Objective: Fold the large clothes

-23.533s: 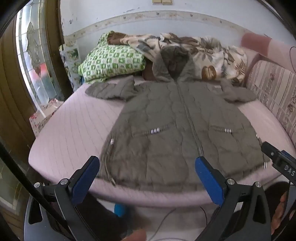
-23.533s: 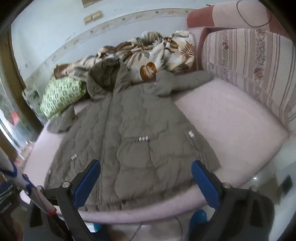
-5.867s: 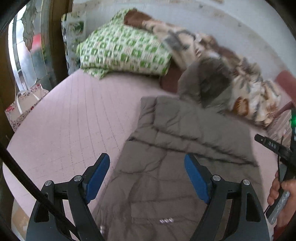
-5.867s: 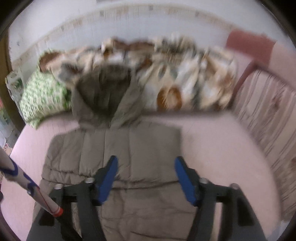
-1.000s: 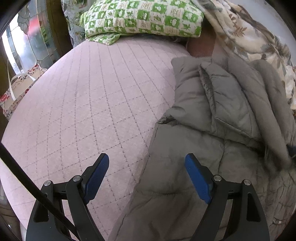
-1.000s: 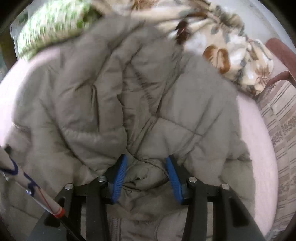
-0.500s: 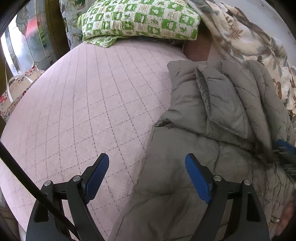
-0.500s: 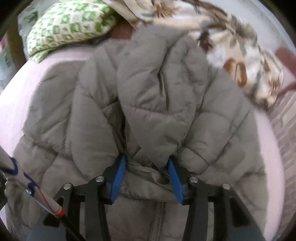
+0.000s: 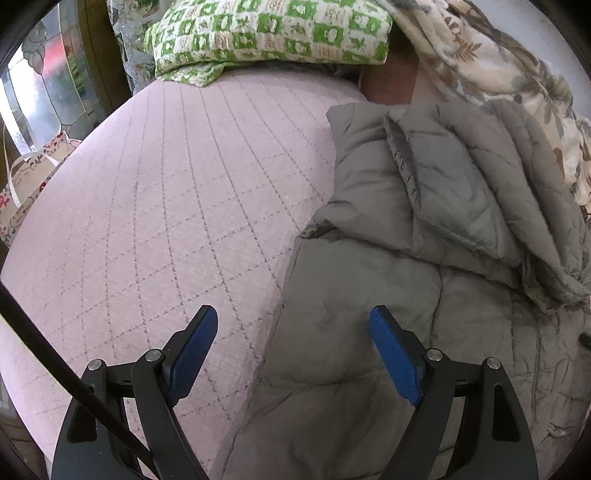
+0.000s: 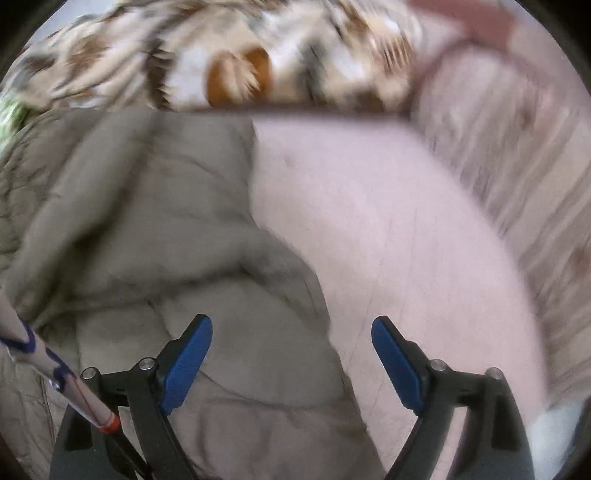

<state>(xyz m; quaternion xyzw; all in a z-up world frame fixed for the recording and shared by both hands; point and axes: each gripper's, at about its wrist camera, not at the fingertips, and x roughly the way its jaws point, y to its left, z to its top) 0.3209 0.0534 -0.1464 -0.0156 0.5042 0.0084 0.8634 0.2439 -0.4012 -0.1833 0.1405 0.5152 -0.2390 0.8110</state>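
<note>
A grey-brown quilted hooded coat [image 9: 424, 258] lies on a pink quilted bed [image 9: 166, 206], its sleeves folded in and its hood laid down over the body. My left gripper [image 9: 291, 332] hangs open over the coat's left edge, nothing between its blue pads. In the blurred right wrist view the same coat [image 10: 147, 229] fills the left half. My right gripper [image 10: 291, 343] hovers over the coat's right edge, where cloth meets the bed [image 10: 388, 229]. Its jaws are opening and wide apart, with nothing pressed between the pads.
A green checked pillow [image 9: 269, 33] and a leaf-print blanket [image 9: 491, 66] lie at the head of the bed. The leaf-print blanket [image 10: 229, 59] also shows in the right view, with a striped cushion [image 10: 524, 177] along the right side. A patterned bag [image 9: 26, 184] stands beside the bed's left edge.
My right gripper let go of the coat's hood, opened wide and swung right to the coat's right edge. The hood now lies on the coat. My left gripper stayed put.
</note>
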